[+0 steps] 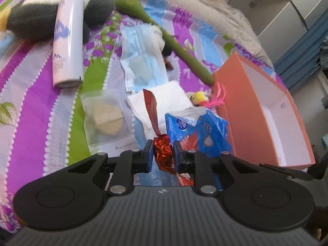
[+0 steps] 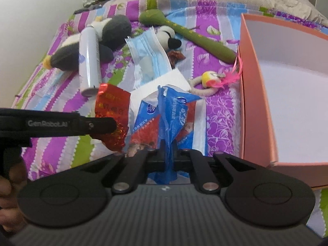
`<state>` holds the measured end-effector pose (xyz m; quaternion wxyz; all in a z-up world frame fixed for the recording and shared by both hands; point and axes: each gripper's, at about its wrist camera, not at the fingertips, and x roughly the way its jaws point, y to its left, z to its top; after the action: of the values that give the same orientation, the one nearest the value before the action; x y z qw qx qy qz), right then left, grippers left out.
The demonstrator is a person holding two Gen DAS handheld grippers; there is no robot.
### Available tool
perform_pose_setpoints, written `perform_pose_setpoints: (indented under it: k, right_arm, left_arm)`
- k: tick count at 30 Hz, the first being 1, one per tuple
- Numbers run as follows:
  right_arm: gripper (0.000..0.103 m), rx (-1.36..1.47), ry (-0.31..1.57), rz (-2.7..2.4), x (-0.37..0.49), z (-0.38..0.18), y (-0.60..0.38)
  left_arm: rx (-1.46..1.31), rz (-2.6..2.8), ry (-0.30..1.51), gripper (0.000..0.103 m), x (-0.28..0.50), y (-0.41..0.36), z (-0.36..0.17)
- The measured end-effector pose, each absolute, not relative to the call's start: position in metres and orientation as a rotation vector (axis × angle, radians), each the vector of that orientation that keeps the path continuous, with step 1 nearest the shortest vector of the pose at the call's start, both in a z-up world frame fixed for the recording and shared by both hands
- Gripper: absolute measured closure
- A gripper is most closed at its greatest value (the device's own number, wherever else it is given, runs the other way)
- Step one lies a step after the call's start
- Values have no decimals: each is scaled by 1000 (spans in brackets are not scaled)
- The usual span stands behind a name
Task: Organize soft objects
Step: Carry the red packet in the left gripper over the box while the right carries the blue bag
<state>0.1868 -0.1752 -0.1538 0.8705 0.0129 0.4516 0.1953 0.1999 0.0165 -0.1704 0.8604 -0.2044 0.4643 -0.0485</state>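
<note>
My left gripper (image 1: 163, 146) is shut on a crumpled red foil wrapper (image 1: 164, 153), which hangs a little above the bed. From the right wrist view that left gripper (image 2: 111, 125) comes in from the left, with the red wrapper (image 2: 111, 106) in its pads. My right gripper (image 2: 169, 146) is shut on the loose plastic of a blue tissue pack (image 2: 174, 110); in the left wrist view the same pack (image 1: 203, 131) lies just right of the wrapper. An open orange box (image 2: 256, 94), white inside, stands to the right, also seen as the orange box (image 1: 242, 110).
On the striped bedspread (image 2: 219, 112) lie a grey and white penguin plush (image 2: 114, 30), a white spray can (image 2: 89, 61), a pack of blue face masks (image 2: 147, 53), a long green plush (image 2: 196, 37), a small panda plush (image 2: 168, 35) and a yellow feather toy (image 2: 209, 79). A hand (image 2: 8, 188) holds the left gripper.
</note>
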Motion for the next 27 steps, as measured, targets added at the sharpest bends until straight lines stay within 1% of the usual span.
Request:
perform_pose_setpoints:
  k: [16, 27]
  right_arm:
    - [97, 42, 786, 400, 170, -82, -185]
    - [97, 35, 659, 362, 173, -32, -201]
  left_arm:
    - [-326, -133, 824, 80, 182, 21, -77]
    - [-311, -170, 734, 80, 188, 12, -26]
